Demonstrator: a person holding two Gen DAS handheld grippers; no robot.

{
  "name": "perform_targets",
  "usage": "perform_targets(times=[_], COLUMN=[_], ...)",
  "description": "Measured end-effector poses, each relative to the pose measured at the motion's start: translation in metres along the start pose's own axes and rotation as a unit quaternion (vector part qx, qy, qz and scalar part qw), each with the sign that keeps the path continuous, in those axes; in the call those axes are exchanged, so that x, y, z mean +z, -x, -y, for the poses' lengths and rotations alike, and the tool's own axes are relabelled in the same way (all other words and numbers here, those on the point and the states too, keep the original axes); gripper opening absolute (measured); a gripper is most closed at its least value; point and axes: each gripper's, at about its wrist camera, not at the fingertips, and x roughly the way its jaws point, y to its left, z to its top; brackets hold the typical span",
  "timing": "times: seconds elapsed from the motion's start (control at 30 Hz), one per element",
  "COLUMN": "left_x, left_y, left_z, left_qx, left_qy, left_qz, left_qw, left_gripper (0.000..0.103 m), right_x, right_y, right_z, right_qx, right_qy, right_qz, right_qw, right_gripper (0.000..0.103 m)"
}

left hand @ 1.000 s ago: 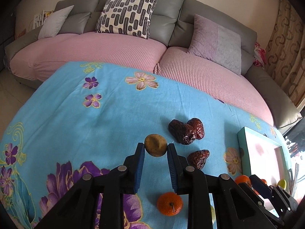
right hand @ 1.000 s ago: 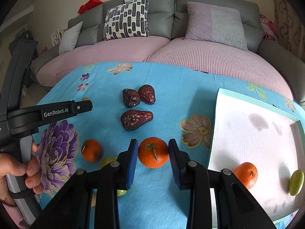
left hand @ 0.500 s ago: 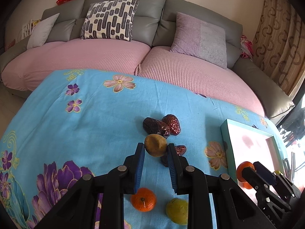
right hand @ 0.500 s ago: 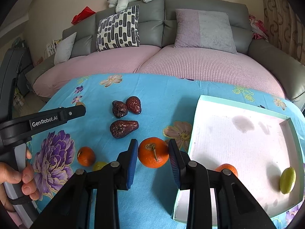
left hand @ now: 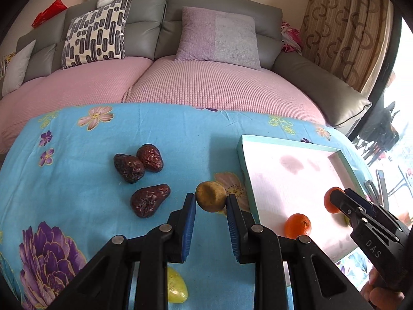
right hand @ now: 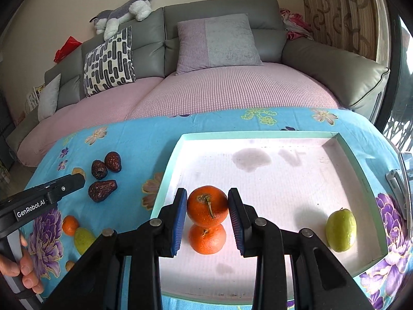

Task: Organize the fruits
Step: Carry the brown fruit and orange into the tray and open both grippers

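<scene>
Across the blue floral tablecloth [right hand: 124,139]: three dried dates [left hand: 144,173] lie near its middle, a small mandarin [right hand: 69,225] and a yellow-green fruit [right hand: 83,236] toward its near left edge.
Tray: the white tray with a teal rim [right hand: 167,160] sits at the cloth's right side, holding one mandarin [right hand: 207,237] near its front edge and a green fruit [right hand: 340,230] by its near right corner.
Right gripper [right hand: 207,206]: clamped on an orange mandarin [right hand: 206,205], carried above the tray, directly over the one lying there.
Left gripper [left hand: 210,201]: closed on a brown round fruit [left hand: 210,199], over the cloth just beside the tray's left rim.
Risk: released from here, the held mandarin would likely land on the one below and roll; the brown fruit, held only at the fingertips, may slip or drop short of the rim.
</scene>
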Motion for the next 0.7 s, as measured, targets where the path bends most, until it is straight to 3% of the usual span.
perform_targets(times=[0.3,0.7], left_x=[-0.007,-0.008], left_y=[-0.018,-0.041], left_z=[0.058,0.08], left_qx=[-0.044,-0.045], left_qy=[-0.055,-0.076], left_qz=[-0.009,0.0], left_qw=[0.9975,0.9961], left_gripper=[0.026,0.026], right_x=[-0.003,-0.007], right_y=[0.015,0.019], right_z=[0.049,0.075], right_qx=[-0.05,-0.062], right_qy=[-0.037,-0.051], right_qz=[0.01,0.01], right_qw=[0.998,0.997], right_gripper=[0.034,0.034])
